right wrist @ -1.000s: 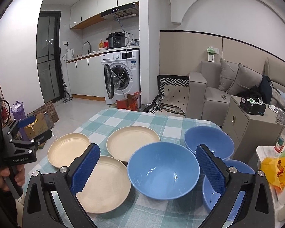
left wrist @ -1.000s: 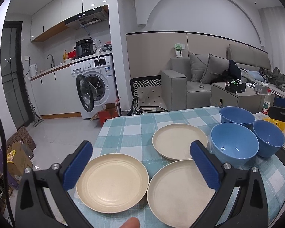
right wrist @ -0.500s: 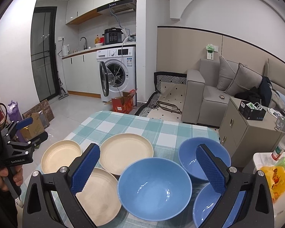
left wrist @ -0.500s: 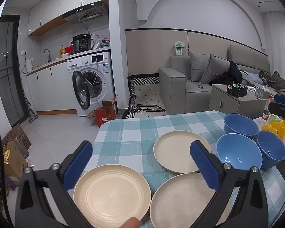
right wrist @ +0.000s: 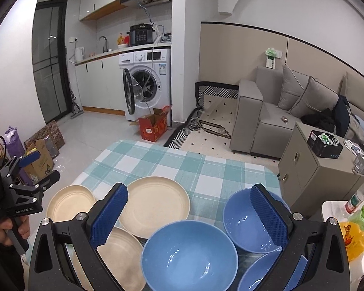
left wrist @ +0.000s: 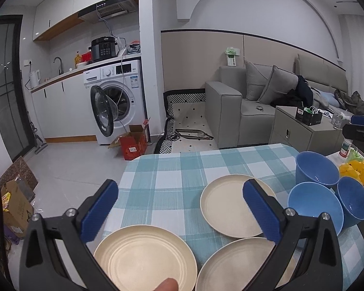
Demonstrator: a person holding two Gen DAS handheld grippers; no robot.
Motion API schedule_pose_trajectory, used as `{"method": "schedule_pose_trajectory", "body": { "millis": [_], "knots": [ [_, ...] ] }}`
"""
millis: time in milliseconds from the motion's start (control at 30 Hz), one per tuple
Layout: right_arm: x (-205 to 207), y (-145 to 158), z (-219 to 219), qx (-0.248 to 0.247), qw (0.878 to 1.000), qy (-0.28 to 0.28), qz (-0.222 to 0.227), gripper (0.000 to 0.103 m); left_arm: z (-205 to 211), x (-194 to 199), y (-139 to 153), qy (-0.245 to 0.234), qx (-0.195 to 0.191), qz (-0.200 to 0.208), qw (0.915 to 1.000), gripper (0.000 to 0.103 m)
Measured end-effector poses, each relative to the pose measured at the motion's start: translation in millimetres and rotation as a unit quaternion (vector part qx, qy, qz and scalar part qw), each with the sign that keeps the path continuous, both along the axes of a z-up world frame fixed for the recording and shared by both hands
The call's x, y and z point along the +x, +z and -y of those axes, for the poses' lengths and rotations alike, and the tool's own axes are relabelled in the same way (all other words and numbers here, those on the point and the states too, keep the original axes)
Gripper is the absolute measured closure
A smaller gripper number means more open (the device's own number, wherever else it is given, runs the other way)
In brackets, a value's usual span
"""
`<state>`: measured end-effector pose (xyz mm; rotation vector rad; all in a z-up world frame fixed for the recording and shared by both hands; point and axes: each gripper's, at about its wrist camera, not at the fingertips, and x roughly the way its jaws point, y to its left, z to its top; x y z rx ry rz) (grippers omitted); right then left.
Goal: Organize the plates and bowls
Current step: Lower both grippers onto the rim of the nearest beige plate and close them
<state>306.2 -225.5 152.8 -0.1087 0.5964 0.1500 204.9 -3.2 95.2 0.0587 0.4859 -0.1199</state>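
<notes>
Three round cream plastic plates (left wrist: pixel 145 257) and three deep blue plastic bowls (right wrist: pixel 189 254) sit on the worktop (left wrist: pixel 172 177), which has a blue and white checked cloth. None are stacked yet.

One plate lies just below the jaws of the left gripper (left wrist: pixel 179 208). Two more plates lie under its right jaw. The bowls are off to that gripper's right.

The biggest bowl sits low between the jaws of the right gripper (right wrist: pixel 189 213). Another bowl is behind its right jaw.

Both pairs of jaws are wide open and hold nothing.

The dishes sit close together. A jaw coming down could bump a neighbour and push it off the worktop's near edge.
</notes>
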Motion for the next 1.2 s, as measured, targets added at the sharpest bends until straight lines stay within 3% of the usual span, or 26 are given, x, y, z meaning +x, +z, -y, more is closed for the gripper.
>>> {"method": "schedule_pose_trajectory", "body": {
  "millis": [567, 833, 1200],
  "knots": [
    [71, -27, -6, -0.005, 1.0, -0.01, -0.009, 0.0, -1, 56, -22, 0.001, 0.017, -0.032, 0.9994, 0.0],
    [116, -51, -2, 0.002, 0.997, -0.007, -0.074, 0.0, 0, 84, -38, 0.008, 0.013, -0.065, 0.9977, 0.0],
    [160, -95, 0, 0.003, 0.988, -0.005, -0.154, 0.0, 14, 112, -65, -0.018, 0.014, -0.11, 0.9937, 0.0]
  ]
}}
